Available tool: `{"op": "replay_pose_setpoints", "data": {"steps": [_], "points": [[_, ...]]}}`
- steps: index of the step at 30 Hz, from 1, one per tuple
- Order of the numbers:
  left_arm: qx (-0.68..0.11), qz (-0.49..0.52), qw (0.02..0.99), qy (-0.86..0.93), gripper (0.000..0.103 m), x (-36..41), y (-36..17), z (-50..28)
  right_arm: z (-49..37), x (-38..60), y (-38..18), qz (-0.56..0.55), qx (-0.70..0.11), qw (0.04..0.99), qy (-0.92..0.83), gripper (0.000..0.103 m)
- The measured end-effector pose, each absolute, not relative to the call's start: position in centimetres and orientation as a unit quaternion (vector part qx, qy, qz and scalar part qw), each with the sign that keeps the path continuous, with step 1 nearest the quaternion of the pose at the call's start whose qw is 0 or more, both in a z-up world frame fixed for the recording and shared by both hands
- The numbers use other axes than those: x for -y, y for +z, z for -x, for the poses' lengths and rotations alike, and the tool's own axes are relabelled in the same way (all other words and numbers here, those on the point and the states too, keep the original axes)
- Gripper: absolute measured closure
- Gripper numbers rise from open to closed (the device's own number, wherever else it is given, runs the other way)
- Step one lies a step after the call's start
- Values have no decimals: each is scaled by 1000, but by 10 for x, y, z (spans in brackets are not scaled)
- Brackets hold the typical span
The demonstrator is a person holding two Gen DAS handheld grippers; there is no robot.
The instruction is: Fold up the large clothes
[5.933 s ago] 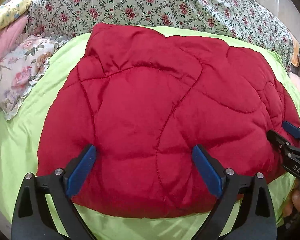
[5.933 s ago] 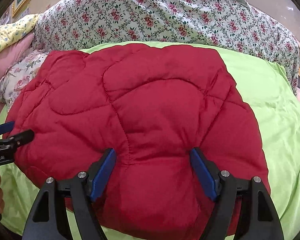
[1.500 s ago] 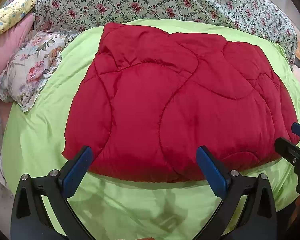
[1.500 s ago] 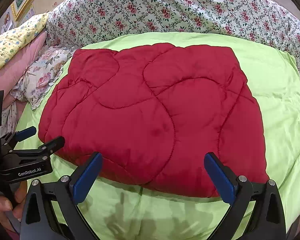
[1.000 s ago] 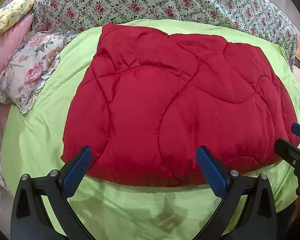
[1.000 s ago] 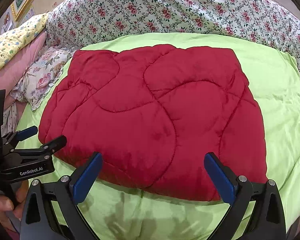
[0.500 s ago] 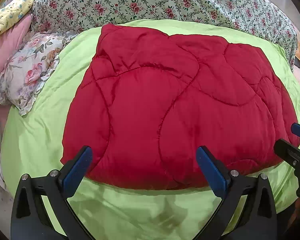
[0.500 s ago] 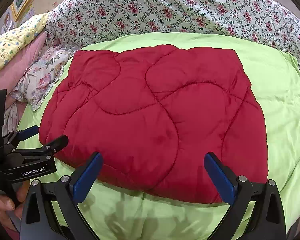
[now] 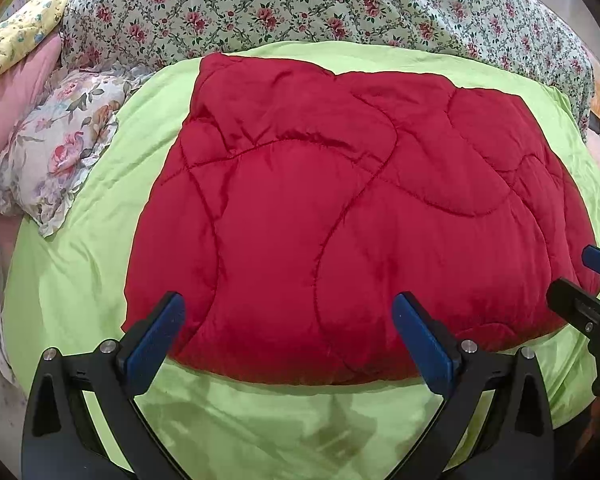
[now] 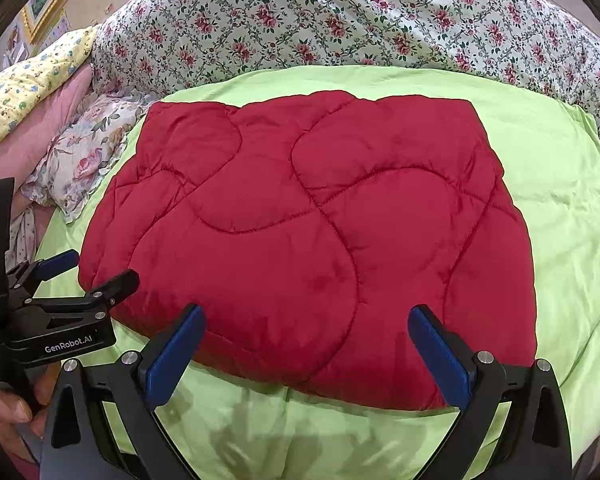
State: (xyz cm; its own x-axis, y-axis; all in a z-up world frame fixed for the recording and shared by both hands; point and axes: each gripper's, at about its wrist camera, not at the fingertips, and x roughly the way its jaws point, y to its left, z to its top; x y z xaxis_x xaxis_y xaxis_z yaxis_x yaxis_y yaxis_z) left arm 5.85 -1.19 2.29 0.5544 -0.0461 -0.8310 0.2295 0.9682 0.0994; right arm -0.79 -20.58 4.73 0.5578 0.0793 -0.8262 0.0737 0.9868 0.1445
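Folded red quilt [image 10: 312, 240] on green bedspread [image 10: 572, 208]

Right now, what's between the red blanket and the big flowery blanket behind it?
Only a bare strip of lime-green sheet separates the red quilted blanket from the floral bedspread, in both views.

Bed under lime-green sheet [image 9: 84, 264], folded red quilt [image 9: 340, 216] centred, floral pillow [image 9: 56, 152] at left, floral bedding [image 10: 340, 20] behind

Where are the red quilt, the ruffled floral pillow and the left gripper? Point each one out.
red quilt [image 10: 320, 240]: right wrist view, middle of its quilted top.
ruffled floral pillow [image 9: 60, 148]: left wrist view, centre of its flowered face.
left gripper [image 9: 288, 340]: left wrist view, midway between its open blue-padded fingertips.
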Motion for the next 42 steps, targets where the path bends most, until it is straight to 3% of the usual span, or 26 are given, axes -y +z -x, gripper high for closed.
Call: {"op": "replay_pose_setpoints", "data": {"steps": [42], "points": [[-451,-104,884,-71,0,14,31,-54,9,210,52,-82,-466,881,4,1]]}}
